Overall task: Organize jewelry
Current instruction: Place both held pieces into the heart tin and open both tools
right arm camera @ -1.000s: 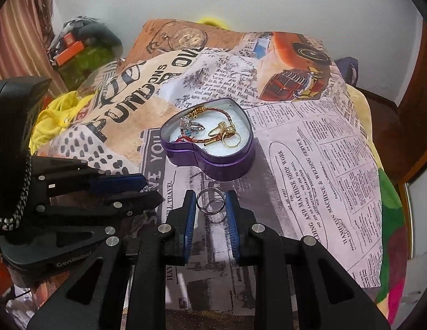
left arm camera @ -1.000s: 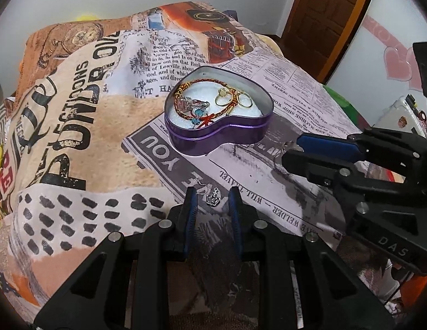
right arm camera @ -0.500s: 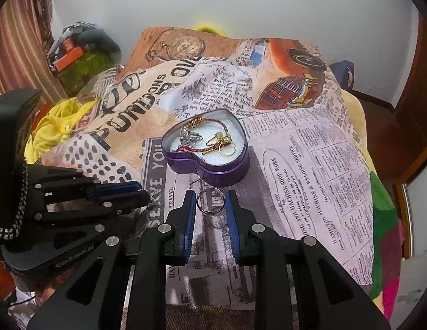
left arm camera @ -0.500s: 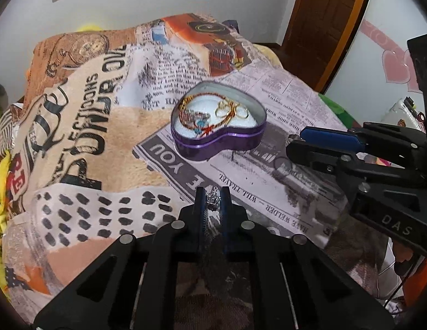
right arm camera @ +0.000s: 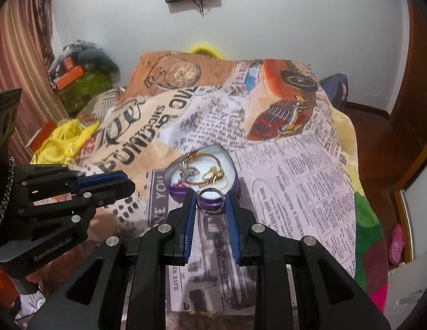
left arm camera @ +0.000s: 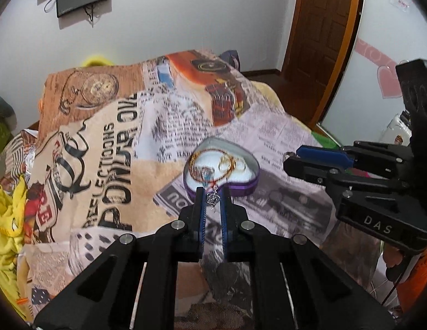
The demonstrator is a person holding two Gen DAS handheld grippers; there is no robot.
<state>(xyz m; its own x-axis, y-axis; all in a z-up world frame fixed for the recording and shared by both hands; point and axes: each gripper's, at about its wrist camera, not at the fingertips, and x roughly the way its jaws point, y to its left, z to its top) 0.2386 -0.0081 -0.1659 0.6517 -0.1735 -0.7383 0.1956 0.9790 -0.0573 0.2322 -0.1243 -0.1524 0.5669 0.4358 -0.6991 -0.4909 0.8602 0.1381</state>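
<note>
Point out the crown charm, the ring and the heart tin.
crown charm (left arm camera: 213, 198), left wrist view, crown body
ring (right arm camera: 210, 200), right wrist view, front band
heart tin (left arm camera: 242, 189), left wrist view, purple side wall

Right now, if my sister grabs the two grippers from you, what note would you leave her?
Left gripper: shut on the crown charm, lifted off the blanket, just in front of the tin.
Right gripper: shut on the silver ring, also lifted, close to the tin's near edge.
Tin: heart-shaped, purple, open on the blanket. Already inside: a bracelet and gold rings.
Done: both loose pieces picked up.
Left: carry each over the tin, open, and let it drop in. No other loose jewelry shows on the blanket, though small pieces could be hidden.
</note>
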